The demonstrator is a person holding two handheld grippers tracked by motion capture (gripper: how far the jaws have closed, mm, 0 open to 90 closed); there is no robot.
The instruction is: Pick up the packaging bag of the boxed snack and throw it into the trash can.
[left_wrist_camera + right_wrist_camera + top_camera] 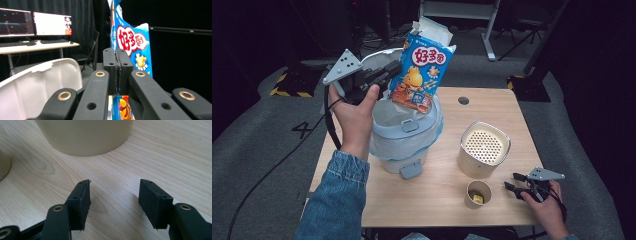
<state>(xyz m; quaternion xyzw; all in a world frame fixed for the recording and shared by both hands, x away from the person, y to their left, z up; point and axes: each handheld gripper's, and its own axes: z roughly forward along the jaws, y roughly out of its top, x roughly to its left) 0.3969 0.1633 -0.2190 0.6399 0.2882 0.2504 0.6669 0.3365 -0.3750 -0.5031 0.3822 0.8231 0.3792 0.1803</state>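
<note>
We hold the blue snack box [422,75] in our left gripper [388,75], its jaws pinched tight on the box's thin side edge, as the left gripper view shows with the carton [132,47] squeezed between the two pads. The box hangs tilted above the open mouth of the white bin [404,137], its torn top flaps up and its lower corner already close over the bin's liner; the bin's lid [37,85] stands raised behind our hand. Our right gripper [518,185] rests low over the desk [437,200] near its front right corner, jaws partly apart and empty, beside the small paper cup [478,194] and the perforated metal canister [484,147].

To drop the box well, we judge we should bring it squarely over the middle of the opening, lower it until its bottom edge is inside the rim, and only then part the jaws. Letting go this high and this tilted risks it catching the rim or the lid and tipping out onto the desk. The right hand should stay clear.
</note>
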